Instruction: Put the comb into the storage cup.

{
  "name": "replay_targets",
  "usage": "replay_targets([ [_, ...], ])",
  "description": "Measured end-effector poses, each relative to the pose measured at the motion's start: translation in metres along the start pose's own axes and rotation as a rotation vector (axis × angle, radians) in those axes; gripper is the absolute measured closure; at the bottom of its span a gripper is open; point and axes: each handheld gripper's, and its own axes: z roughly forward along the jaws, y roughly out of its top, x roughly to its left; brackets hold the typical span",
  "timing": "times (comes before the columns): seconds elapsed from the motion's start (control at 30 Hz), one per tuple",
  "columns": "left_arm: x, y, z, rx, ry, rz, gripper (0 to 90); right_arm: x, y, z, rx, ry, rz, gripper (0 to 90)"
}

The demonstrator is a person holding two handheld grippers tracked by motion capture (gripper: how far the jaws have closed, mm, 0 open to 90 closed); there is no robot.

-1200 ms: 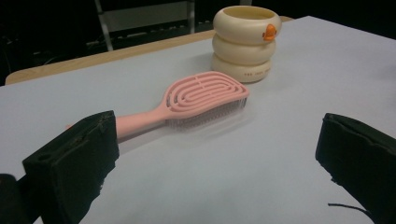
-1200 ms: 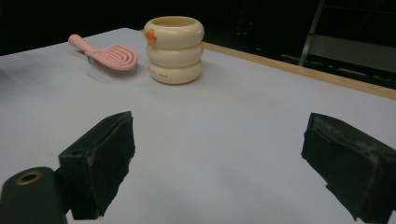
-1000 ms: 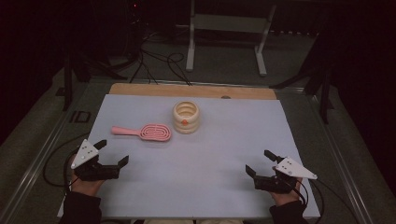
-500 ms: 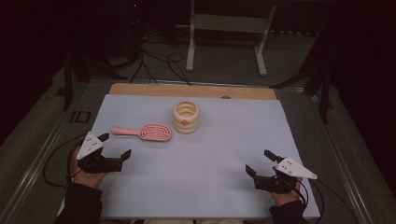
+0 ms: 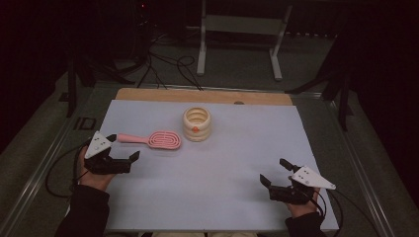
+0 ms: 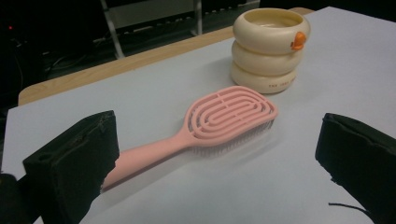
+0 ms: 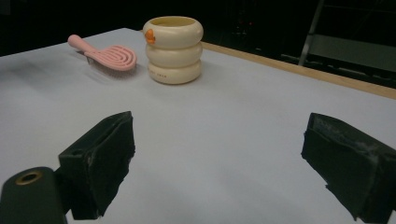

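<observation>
While both empty grippers, left gripper (image 5: 123,148) and right gripper (image 5: 274,172), gape wide, a pink hairbrush (image 5: 157,139) lies mid-frame on the pale table (image 5: 217,182), dark room behind.

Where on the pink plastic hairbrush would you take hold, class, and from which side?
Grip the slim handle of the pink plastic hairbrush, coming from the left gripper side. The handle end points toward that open gripper and lies flat, clear of the cream ringed cup; the wide head looks harder to span.

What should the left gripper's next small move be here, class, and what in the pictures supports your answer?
Probably ease the left gripper forward until its open jaws straddle the pink hairbrush handle. The jaws stand wide, the handle end lies just ahead near one jaw, and the brush lies flat, untouched, beside the cream cup.
</observation>
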Motion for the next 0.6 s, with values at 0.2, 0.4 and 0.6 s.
replay_targets([
  [0.2,0.003,0.002,0.003,0.007,0.003,0.0,0.5,0.0,0.0,0.0,0.001,-0.001,-0.002,9.2],
  [0.4,0.008,0.006,0.008,0.011,0.009,-0.007,0.6,0.001,0.0,0.0,0.003,0.0,0.0,9.3],
  [0.6,0.011,0.009,0.014,0.022,0.015,-0.004,0.7,0.0,0.0,0.0,0.002,-0.002,-0.002,9.3],
])
